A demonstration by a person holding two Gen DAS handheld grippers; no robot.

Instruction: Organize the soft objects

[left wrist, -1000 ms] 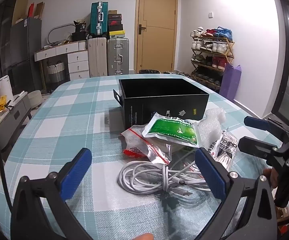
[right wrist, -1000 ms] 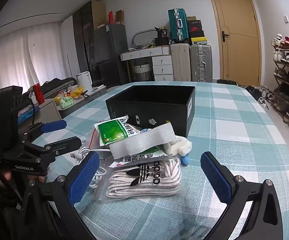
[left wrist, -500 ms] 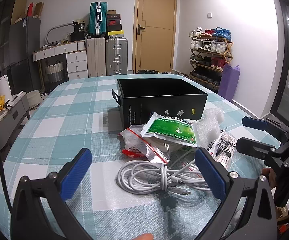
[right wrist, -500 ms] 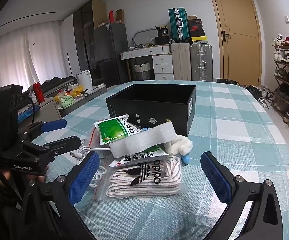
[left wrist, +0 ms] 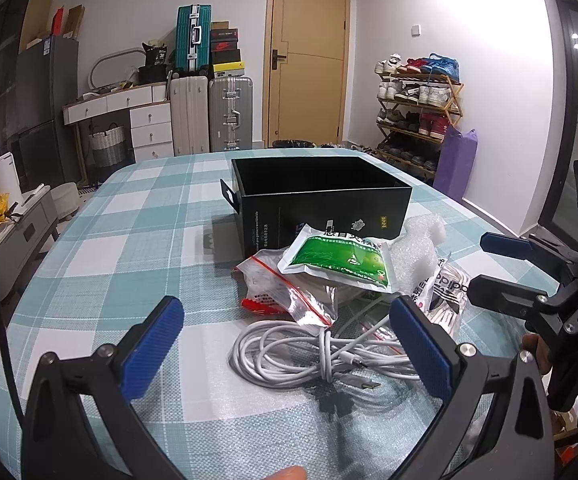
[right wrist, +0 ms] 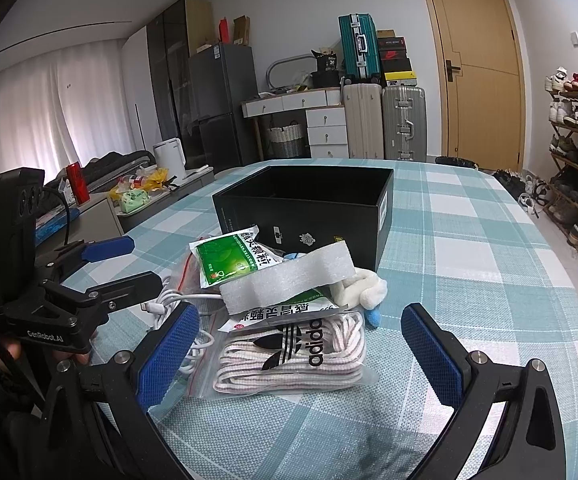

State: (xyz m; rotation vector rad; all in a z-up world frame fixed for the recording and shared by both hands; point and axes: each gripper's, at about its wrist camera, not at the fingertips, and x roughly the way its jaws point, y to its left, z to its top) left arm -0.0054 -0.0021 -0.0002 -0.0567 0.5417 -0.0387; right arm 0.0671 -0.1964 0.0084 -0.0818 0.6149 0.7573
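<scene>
Little has changed over the last second: both grippers have only drifted a touch, so no pick has begun. The left gripper point(left wrist: 287, 338) stays wide open and empty, low over the table point(left wrist: 129, 248). The cable point(left wrist: 313, 354) lies just ahead between its fingers, the red-striped bag point(left wrist: 285, 296) and green packet point(left wrist: 339, 258) beyond that, and the box point(left wrist: 325, 196) farther ahead. The right gripper point(right wrist: 301, 344) is also wide open and holds nothing, with the lace bag point(right wrist: 289, 354) just ahead between its fingers, a foam strip point(right wrist: 289, 280) past it and a white cloth point(right wrist: 363, 290) ahead to the right. Judging by this, sorting has yet to start.
</scene>
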